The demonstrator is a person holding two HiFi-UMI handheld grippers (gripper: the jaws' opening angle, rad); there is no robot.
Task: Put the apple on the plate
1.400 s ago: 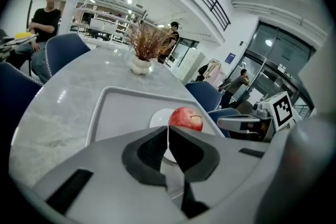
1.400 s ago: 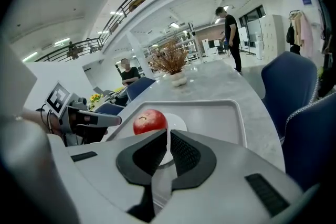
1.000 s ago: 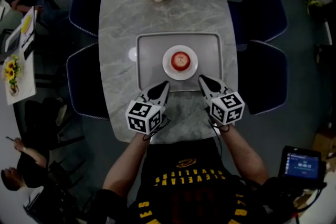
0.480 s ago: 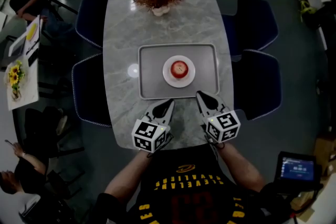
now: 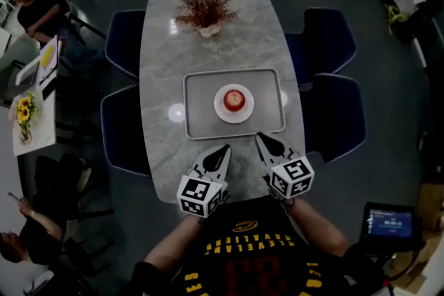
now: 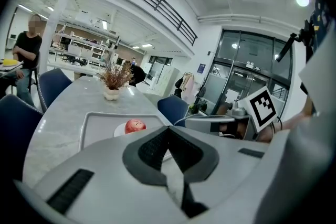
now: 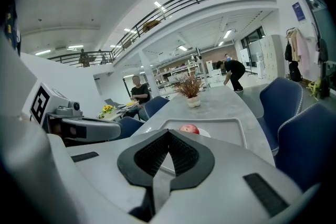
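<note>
A red apple (image 5: 235,100) sits on a small white plate (image 5: 223,111) in the middle of a grey tray (image 5: 198,104) on the marble table (image 5: 163,66). Both grippers hover over the table's near edge, short of the tray. My left gripper (image 5: 225,148) is shut and holds nothing, and my right gripper (image 5: 259,137) is likewise shut and holds nothing. From the left gripper view the apple (image 6: 135,125) lies ahead beyond the closed tips (image 6: 168,129). The right gripper view shows the apple (image 7: 189,128) just past its closed tips (image 7: 168,132).
A dried plant in a white pot (image 5: 205,7) stands at the table's far end. Dark blue chairs (image 5: 326,45) flank both long sides. People sit at the left by a side table with yellow flowers (image 5: 26,111). A small screen (image 5: 391,224) glows at lower right.
Both grippers have drawn back from the tray's near rim toward the table's near edge. The apple stays on the plate.
</note>
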